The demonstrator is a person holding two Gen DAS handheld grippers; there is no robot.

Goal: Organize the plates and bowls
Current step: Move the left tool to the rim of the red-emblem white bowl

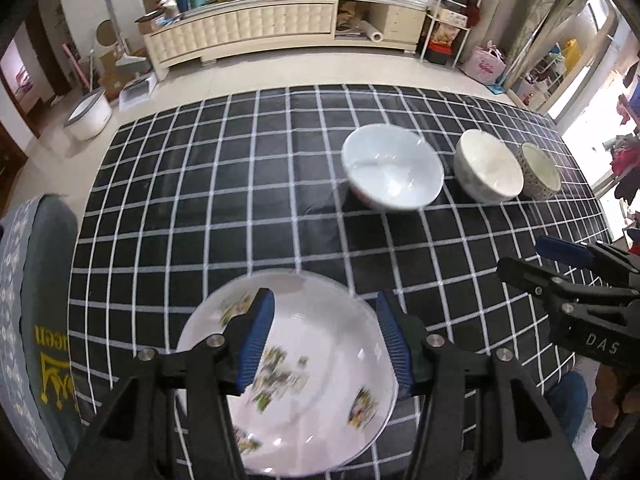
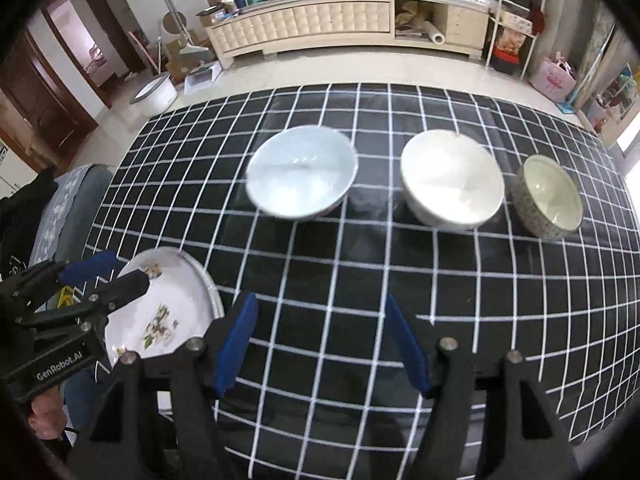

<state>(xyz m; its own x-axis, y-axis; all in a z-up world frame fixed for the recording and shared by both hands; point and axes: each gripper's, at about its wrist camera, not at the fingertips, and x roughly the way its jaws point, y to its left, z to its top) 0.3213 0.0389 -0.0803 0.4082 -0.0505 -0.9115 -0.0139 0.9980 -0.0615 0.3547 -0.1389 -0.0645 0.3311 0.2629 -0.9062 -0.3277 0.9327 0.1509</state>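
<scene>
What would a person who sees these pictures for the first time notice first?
First, the black tablecloth with its white grid, which fills both views. On it three empty bowls stand in a row at the far side: a pale blue bowl, a white bowl and a small patterned bowl. Nearer, the open left tool hovers over a flowered plate.

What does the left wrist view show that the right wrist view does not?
Only the left wrist view shows the whole plate under the open jaws of the left gripper. Only the right wrist view shows the right gripper from behind, jaws open over bare cloth, and a hand at the lower left. Both views show three bowls in a row: the big bowl, the middle bowl and the small bowl.
</scene>
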